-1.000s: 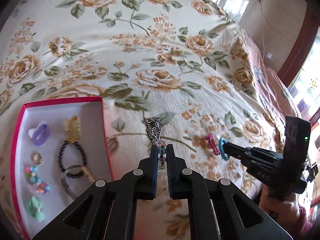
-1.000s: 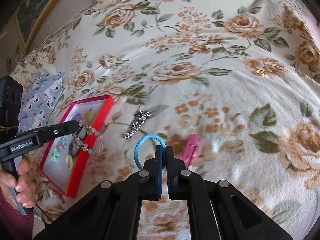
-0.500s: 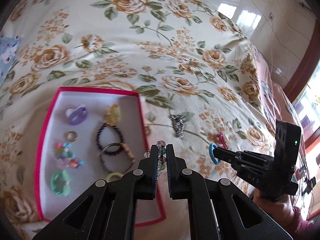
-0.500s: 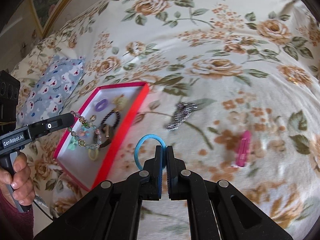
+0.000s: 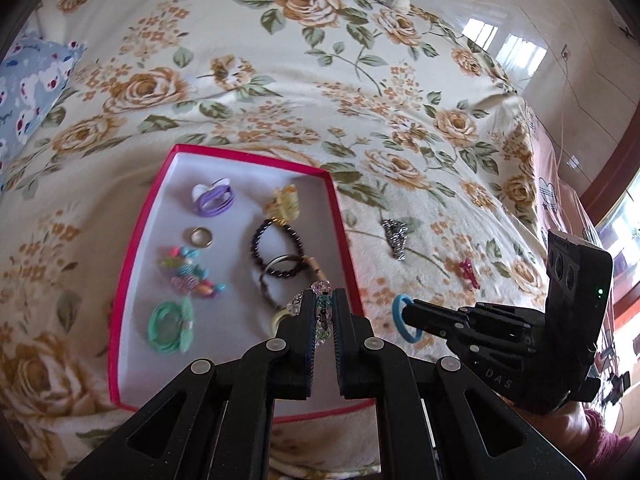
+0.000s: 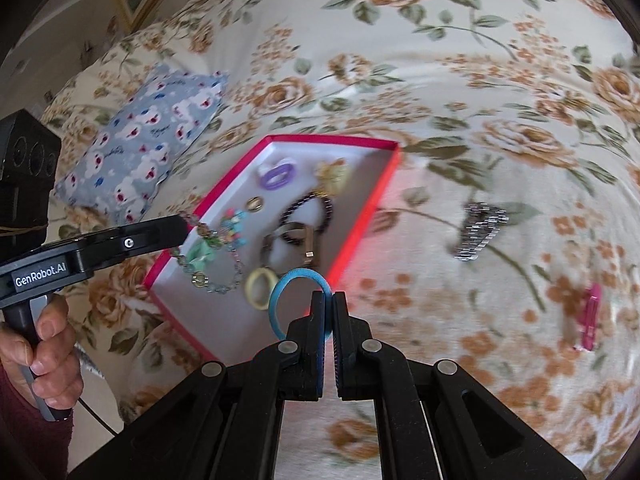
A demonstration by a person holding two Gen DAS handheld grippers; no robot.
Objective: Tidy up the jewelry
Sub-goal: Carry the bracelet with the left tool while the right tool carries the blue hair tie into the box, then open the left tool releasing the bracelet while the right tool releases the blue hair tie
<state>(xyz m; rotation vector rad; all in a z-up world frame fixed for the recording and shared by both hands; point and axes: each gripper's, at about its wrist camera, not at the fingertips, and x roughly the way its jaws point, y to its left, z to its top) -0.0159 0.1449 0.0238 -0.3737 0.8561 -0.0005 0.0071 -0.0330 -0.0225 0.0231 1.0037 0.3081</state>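
Observation:
A red-rimmed box with a white floor lies on the flowered bedspread and holds several rings, bracelets and hair ties. My left gripper is shut on a beaded bracelet and holds it above the box. My right gripper is shut on a blue hair tie, just outside the box's right rim. A silver chain bracelet and a pink hair clip lie on the bedspread to the right.
A blue patterned pillow lies left of the box. The bed's edge and a tiled floor are at the far right in the left wrist view.
Both grippers have moved left toward the box with their items. The beaded bracelet now hangs over the box, and the blue hair tie is at the box's right rim.

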